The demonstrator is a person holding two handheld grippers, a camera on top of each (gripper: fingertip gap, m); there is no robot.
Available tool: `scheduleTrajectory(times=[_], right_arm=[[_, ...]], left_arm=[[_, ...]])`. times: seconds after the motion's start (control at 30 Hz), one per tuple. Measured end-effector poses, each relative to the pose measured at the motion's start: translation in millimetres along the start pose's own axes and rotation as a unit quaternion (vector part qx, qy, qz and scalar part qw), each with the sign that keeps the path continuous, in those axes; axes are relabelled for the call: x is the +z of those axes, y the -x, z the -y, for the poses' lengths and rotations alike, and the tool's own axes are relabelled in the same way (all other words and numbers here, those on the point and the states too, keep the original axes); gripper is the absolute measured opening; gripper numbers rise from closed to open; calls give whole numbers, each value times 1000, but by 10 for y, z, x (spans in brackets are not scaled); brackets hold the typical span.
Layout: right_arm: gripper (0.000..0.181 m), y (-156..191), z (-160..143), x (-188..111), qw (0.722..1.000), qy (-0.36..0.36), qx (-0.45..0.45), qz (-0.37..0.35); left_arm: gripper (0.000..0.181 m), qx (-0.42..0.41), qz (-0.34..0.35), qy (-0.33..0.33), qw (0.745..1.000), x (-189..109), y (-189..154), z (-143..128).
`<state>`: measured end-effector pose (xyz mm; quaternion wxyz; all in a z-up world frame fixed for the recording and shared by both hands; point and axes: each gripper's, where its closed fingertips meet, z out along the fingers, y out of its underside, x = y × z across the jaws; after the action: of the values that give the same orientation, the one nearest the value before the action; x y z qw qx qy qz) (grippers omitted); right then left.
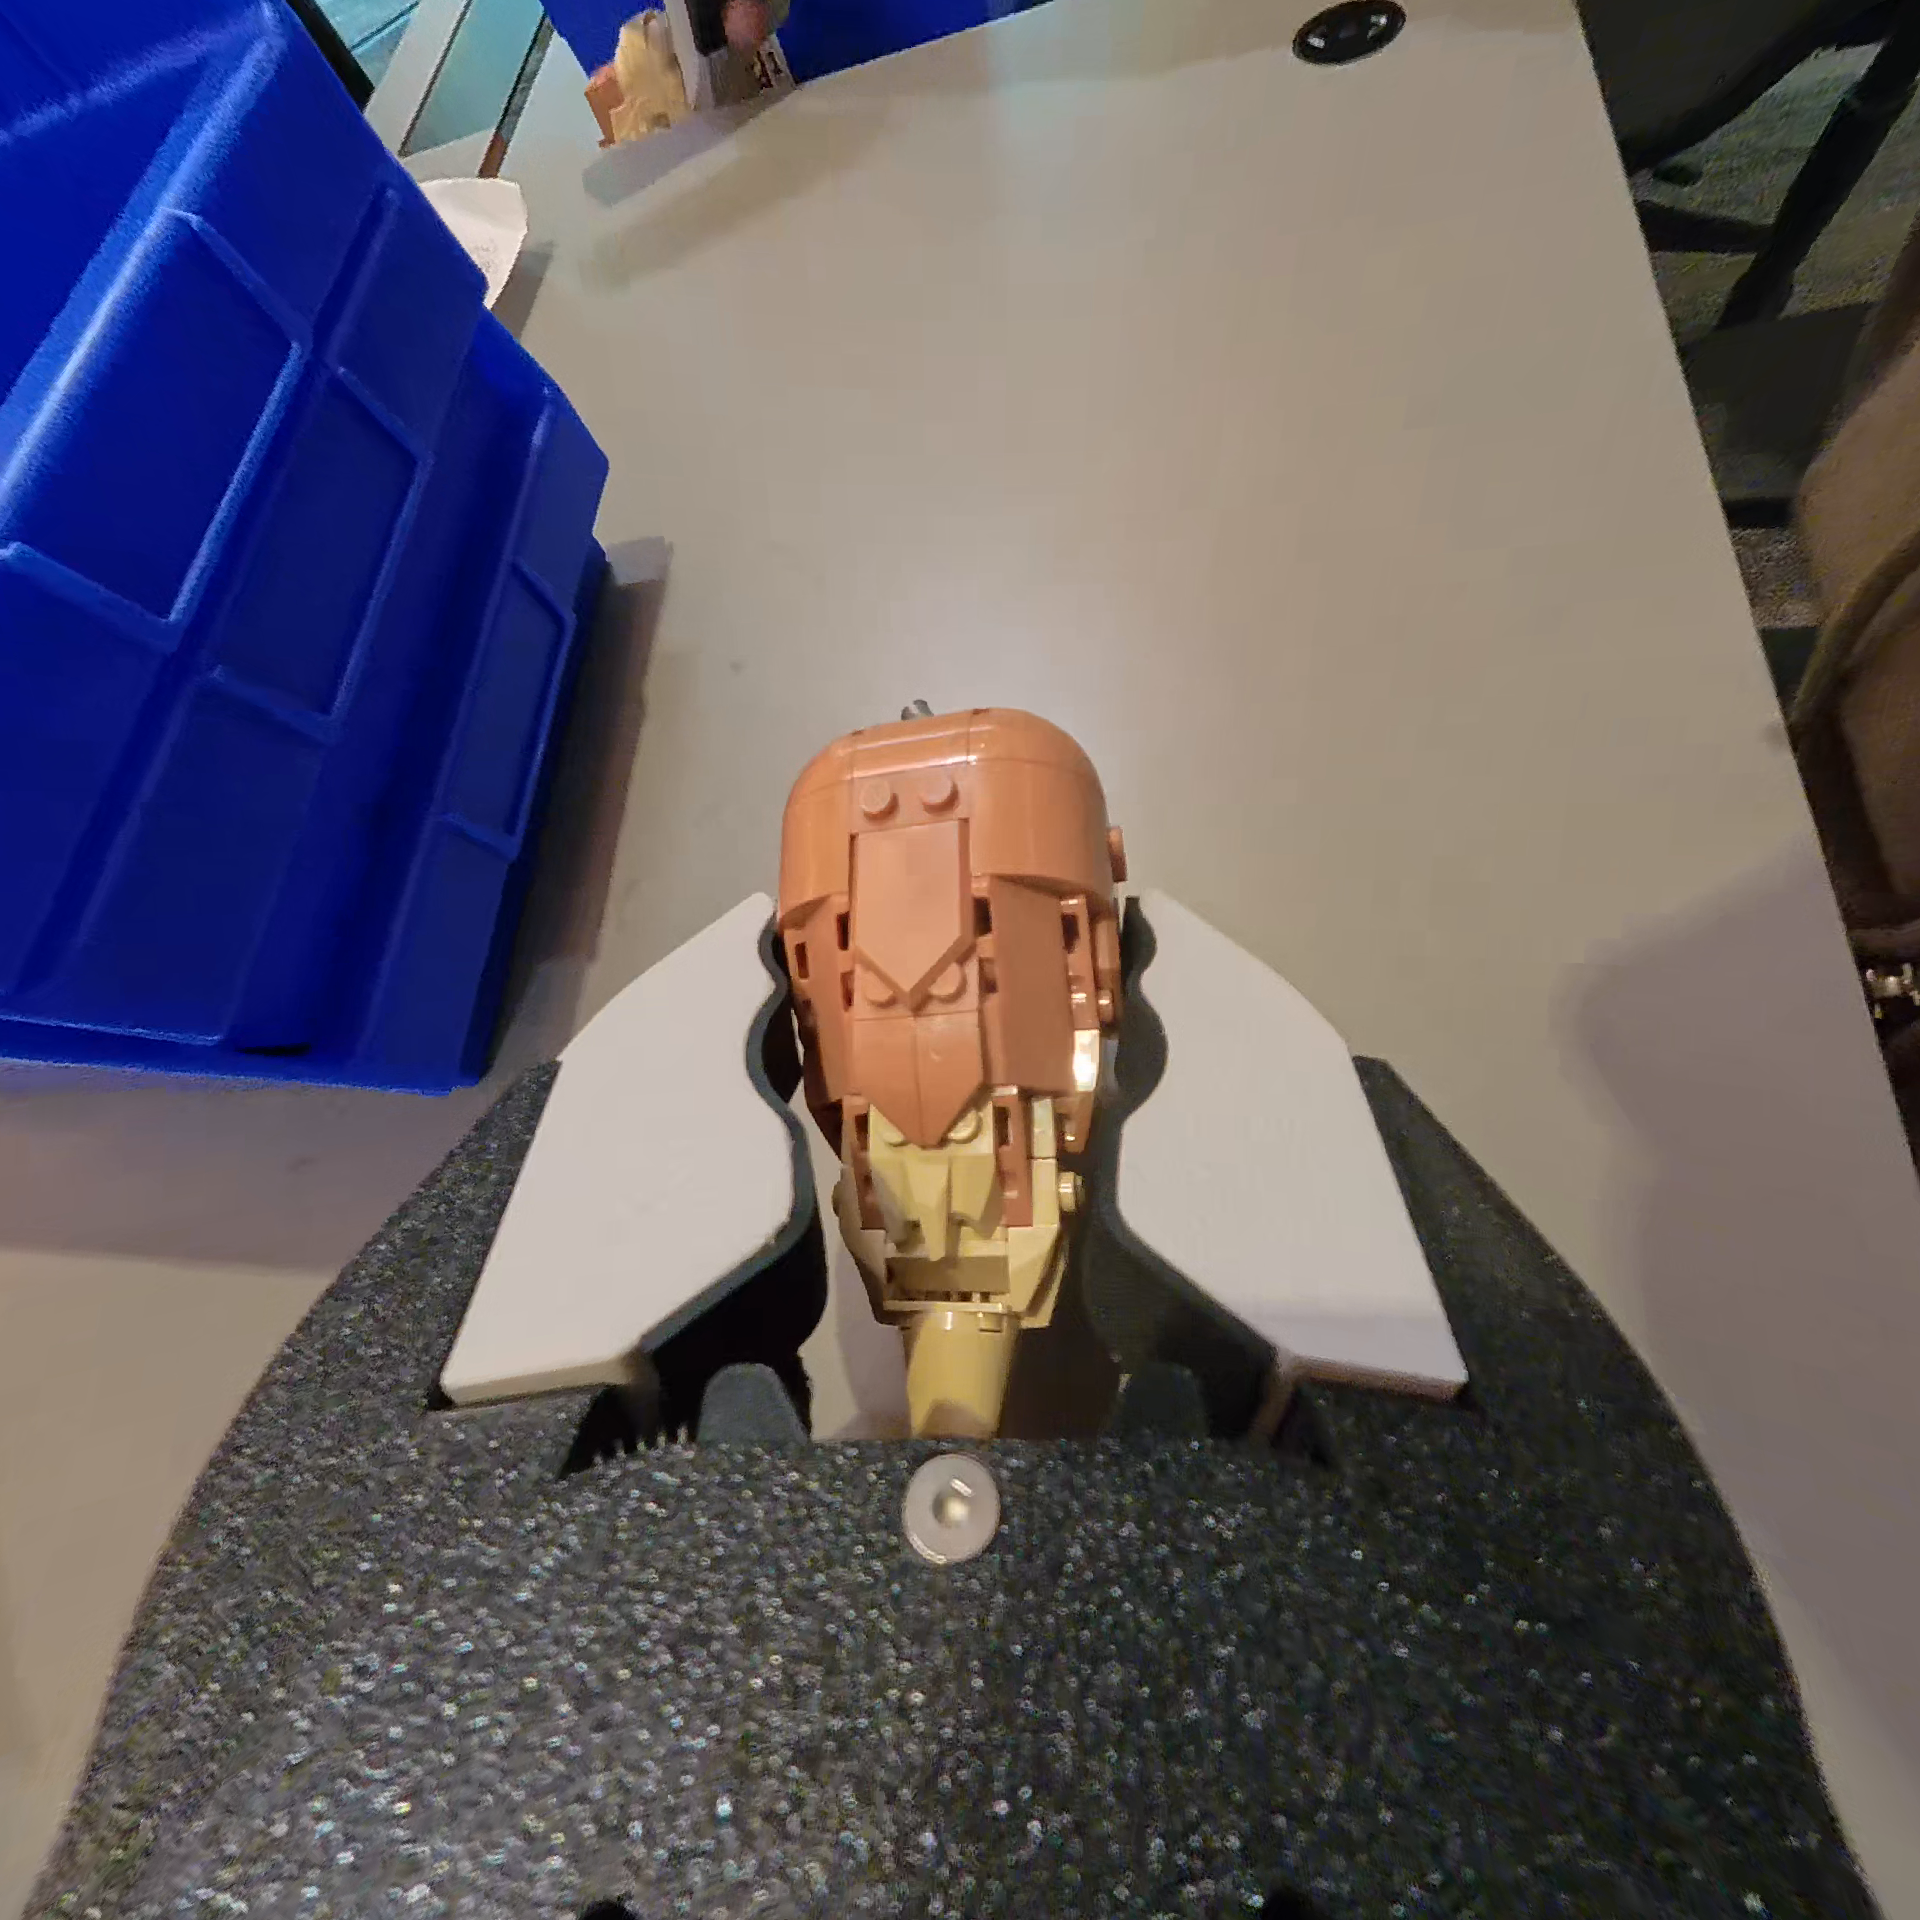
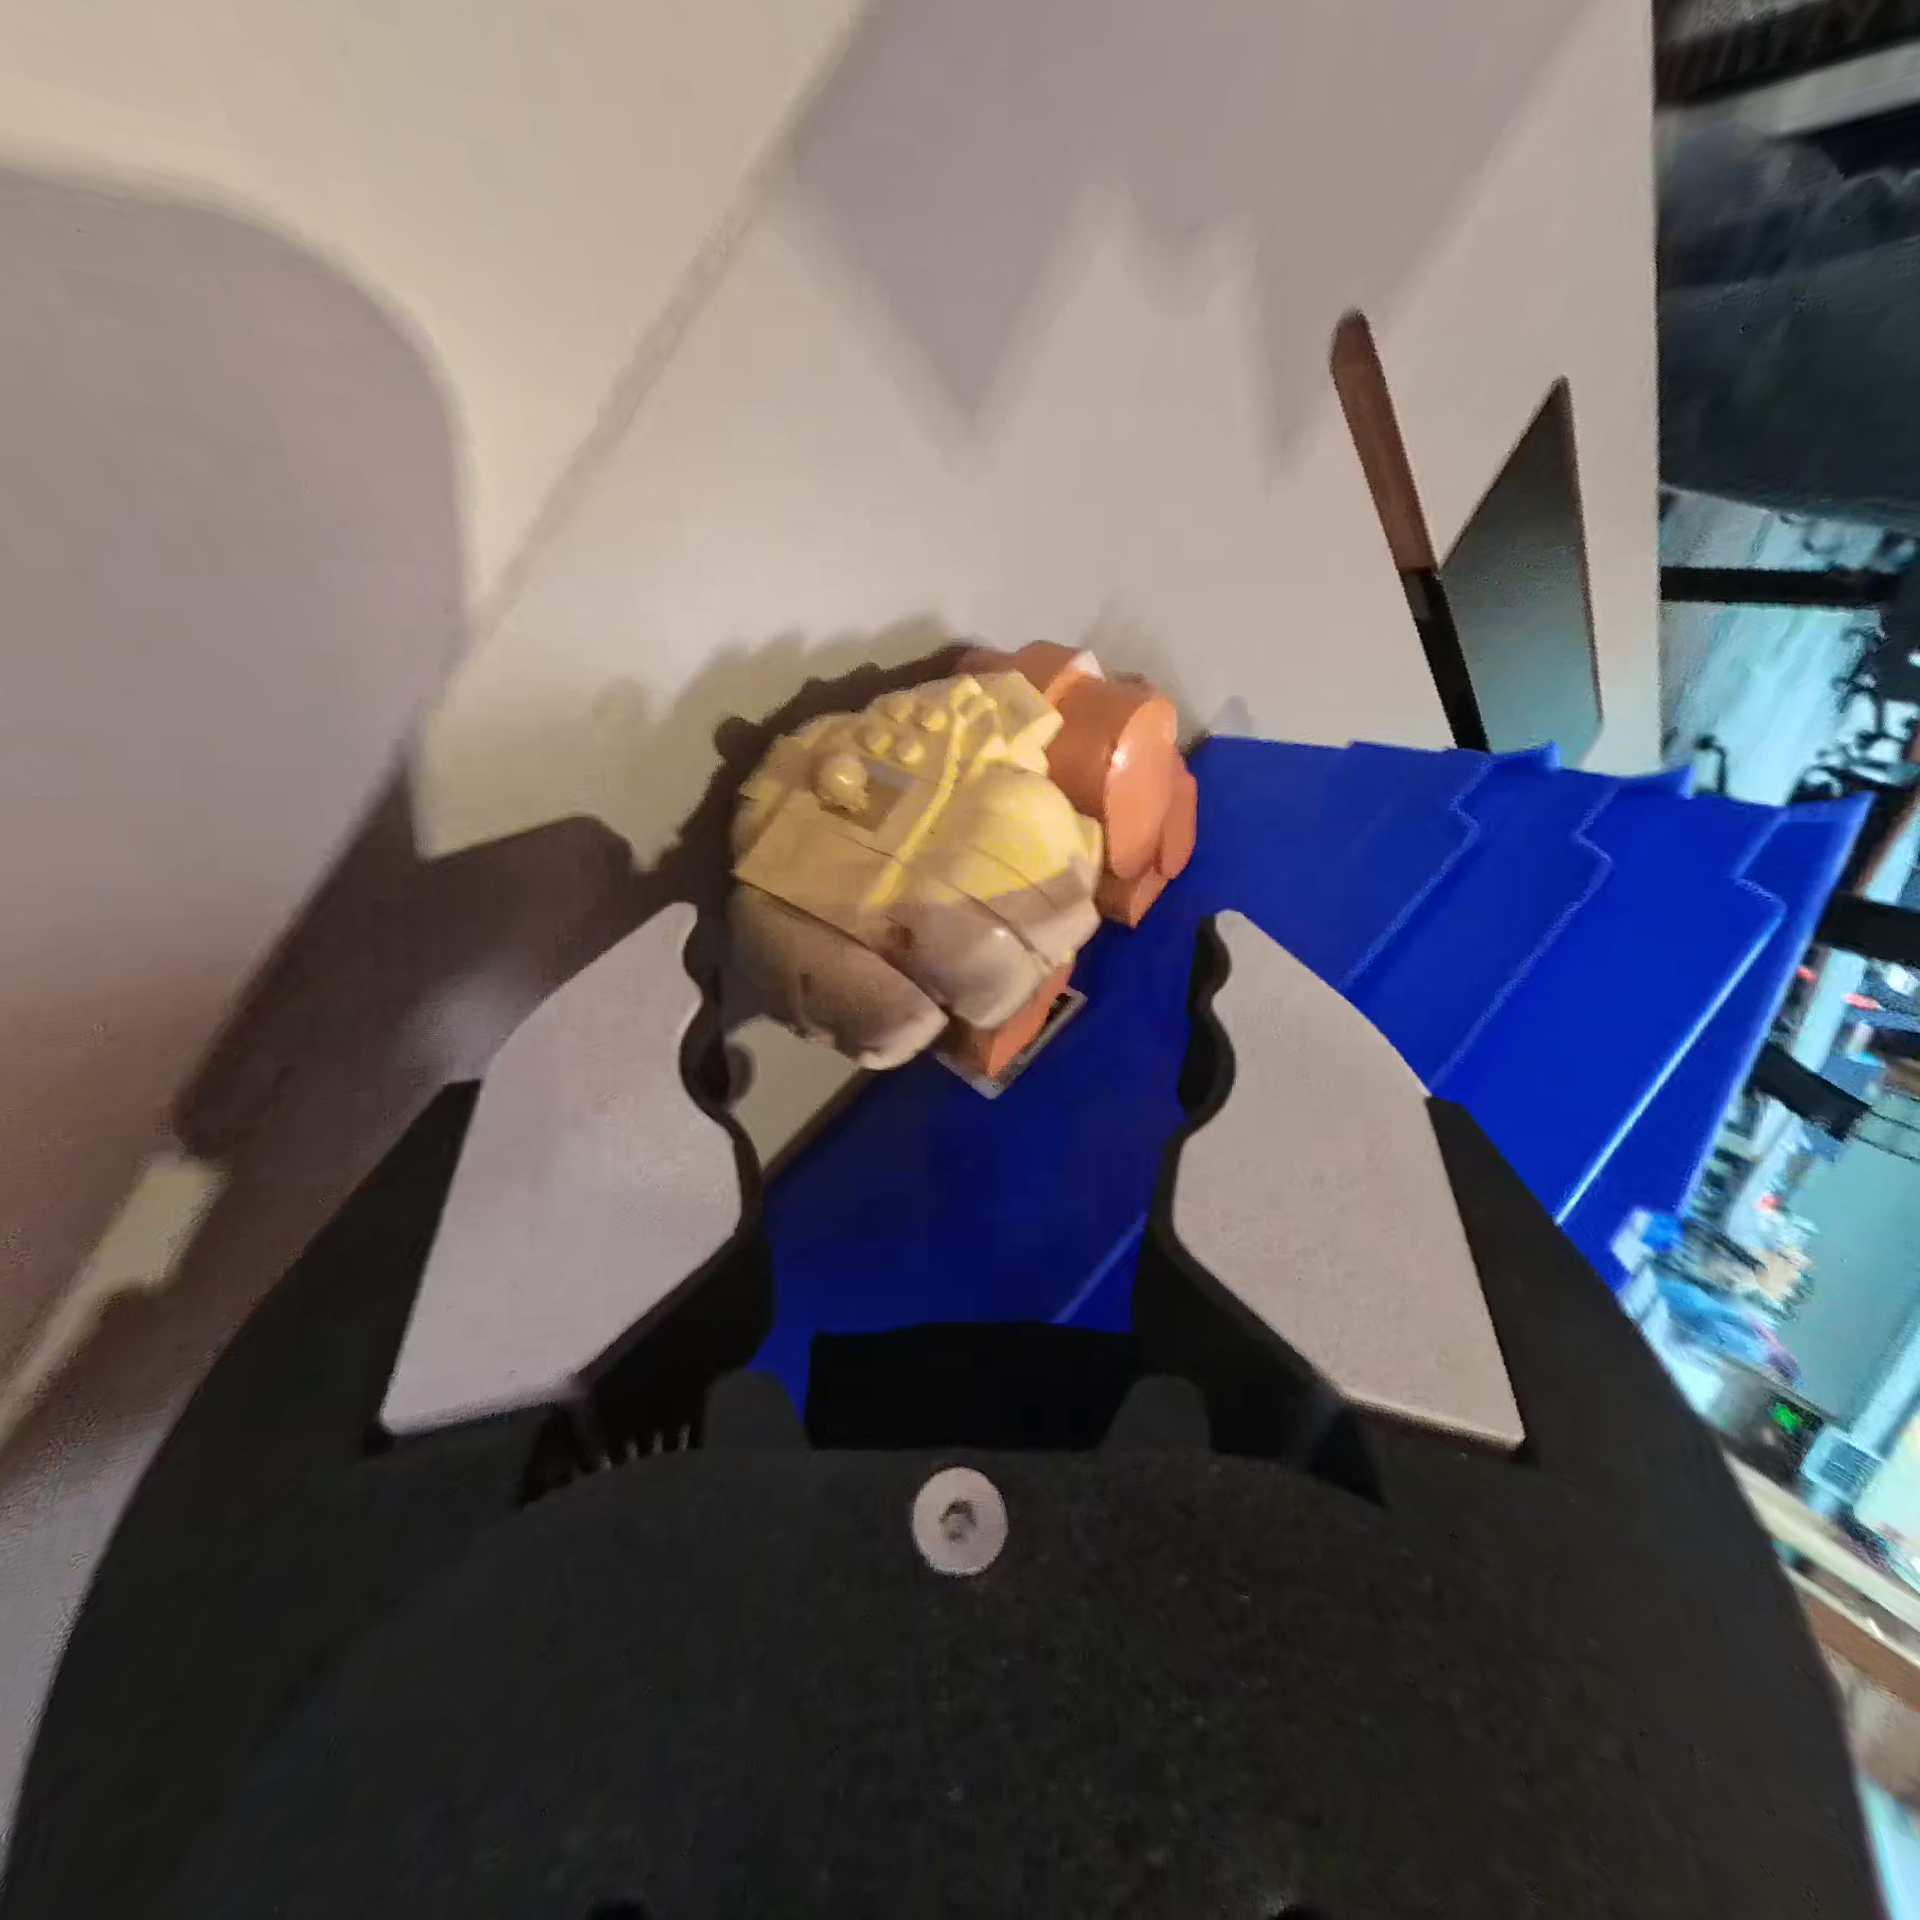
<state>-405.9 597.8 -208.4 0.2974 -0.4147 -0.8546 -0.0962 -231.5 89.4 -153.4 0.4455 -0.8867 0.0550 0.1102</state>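
between the left gripper's (image 1: 948, 997) closed fingers, a brown-and-tan brick figure (image 1: 940, 997); right gripper (image 2: 951, 997) open, empty

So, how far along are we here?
Done: the left claw is clamped on the brown and tan toy-brick model over the grey table. In hand: the open right claw sits just short of a blurred tan brick piece beside the blue plastic bin. Left: unclear; the bin's inside is out of view.
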Motion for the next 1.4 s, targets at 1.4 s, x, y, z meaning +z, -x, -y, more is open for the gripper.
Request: scheduleTrajectory(times=[1.4], right_arm=[[54, 303, -1075, -1141, 919, -375, 119, 14]], left_arm=[[60, -179, -38, 51, 982, 936, 183, 387]])
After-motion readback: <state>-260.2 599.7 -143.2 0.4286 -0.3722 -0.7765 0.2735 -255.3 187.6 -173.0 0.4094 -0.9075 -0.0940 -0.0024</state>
